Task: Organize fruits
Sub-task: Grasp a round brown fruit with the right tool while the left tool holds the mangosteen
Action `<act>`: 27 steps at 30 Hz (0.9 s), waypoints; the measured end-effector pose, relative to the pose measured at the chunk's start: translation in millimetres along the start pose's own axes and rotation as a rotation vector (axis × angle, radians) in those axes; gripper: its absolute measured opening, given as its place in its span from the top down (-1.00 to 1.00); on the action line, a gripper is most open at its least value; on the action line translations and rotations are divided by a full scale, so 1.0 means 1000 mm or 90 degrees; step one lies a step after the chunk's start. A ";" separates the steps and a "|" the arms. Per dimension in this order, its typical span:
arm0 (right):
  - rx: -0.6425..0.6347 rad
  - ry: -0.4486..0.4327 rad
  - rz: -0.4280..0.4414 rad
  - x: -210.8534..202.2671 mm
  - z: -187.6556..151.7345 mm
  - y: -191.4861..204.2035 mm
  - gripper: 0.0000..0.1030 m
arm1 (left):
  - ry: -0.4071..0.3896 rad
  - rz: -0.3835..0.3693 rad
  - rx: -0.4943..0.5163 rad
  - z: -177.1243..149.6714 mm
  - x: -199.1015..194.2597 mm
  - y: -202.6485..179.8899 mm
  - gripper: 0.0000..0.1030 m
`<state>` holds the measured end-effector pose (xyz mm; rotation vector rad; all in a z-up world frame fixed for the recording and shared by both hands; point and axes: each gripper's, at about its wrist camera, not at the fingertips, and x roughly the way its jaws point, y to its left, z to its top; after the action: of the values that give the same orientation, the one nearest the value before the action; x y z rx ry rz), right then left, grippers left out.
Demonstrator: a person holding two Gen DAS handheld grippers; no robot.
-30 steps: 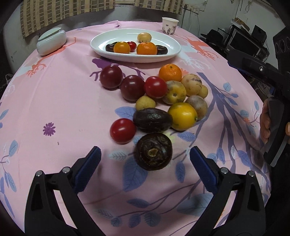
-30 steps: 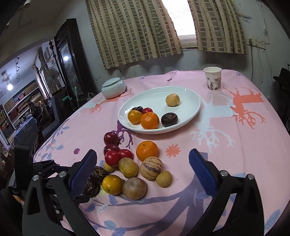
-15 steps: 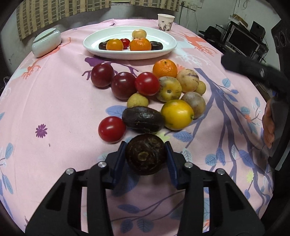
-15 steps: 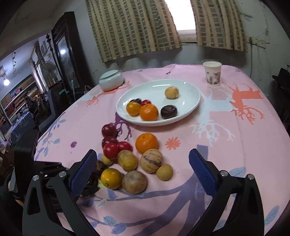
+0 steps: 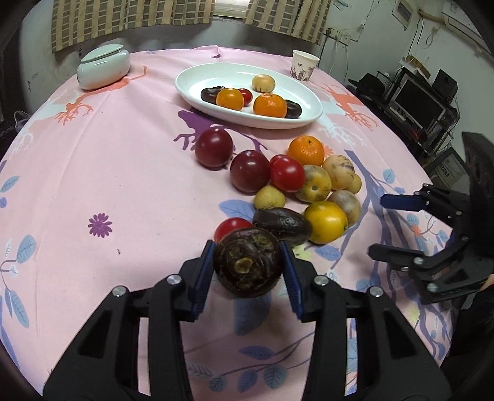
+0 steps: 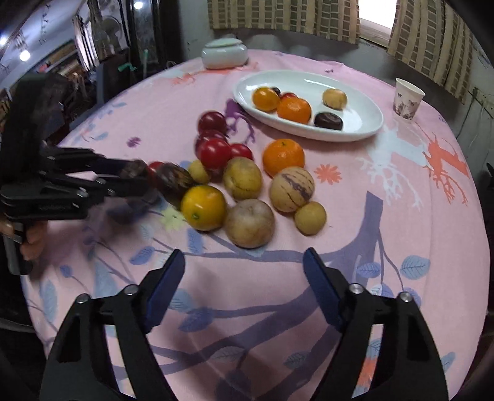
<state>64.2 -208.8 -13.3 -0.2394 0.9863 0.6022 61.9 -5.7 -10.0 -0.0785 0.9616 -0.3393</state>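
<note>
A home: checked curtains (image 5: 129,18), clothed table (image 5: 123,172), computer desk (image 5: 423,101)

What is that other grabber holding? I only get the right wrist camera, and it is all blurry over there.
Observer: The left gripper has just closed its jaws on a dark brown round fruit. Both blue pads press its sides, and its dried stem end faces the left wrist camera.
Operator: And the dark smudge next to it?
Observer: A dark, wrinkled oblong fruit lying on the pink tablecloth, against a yellow fruit.
</note>
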 end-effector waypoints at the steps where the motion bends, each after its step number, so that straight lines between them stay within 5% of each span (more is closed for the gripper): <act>1: -0.002 0.005 -0.004 0.003 0.000 -0.001 -0.50 | -0.002 -0.006 -0.002 0.000 0.000 0.001 0.16; 6: -0.030 0.009 -0.022 0.010 0.008 0.008 -0.49 | -0.024 0.002 -0.008 -0.002 0.000 0.007 0.16; 8: -0.039 0.016 -0.024 0.015 0.013 0.013 -0.28 | -0.024 -0.004 -0.010 -0.002 0.001 0.009 0.16; 12: -0.038 0.035 -0.034 0.027 0.021 0.014 -0.23 | -0.021 -0.014 -0.010 -0.003 0.003 0.010 0.16; 14: -0.031 0.036 -0.036 0.032 0.024 0.011 0.04 | -0.015 -0.019 -0.012 -0.004 0.005 0.011 0.16; 17: -0.026 0.041 -0.048 0.040 0.026 0.010 0.18 | -0.005 -0.023 -0.013 -0.005 0.009 0.011 0.16; 27: 0.010 0.007 -0.028 0.027 0.015 0.002 0.22 | 0.006 -0.026 -0.011 -0.008 0.013 0.010 0.15</act>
<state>84.3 -190.5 -27.2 -0.2494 0.9931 0.5537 64.6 0.5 -27.1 -0.1125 0.9741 -0.3692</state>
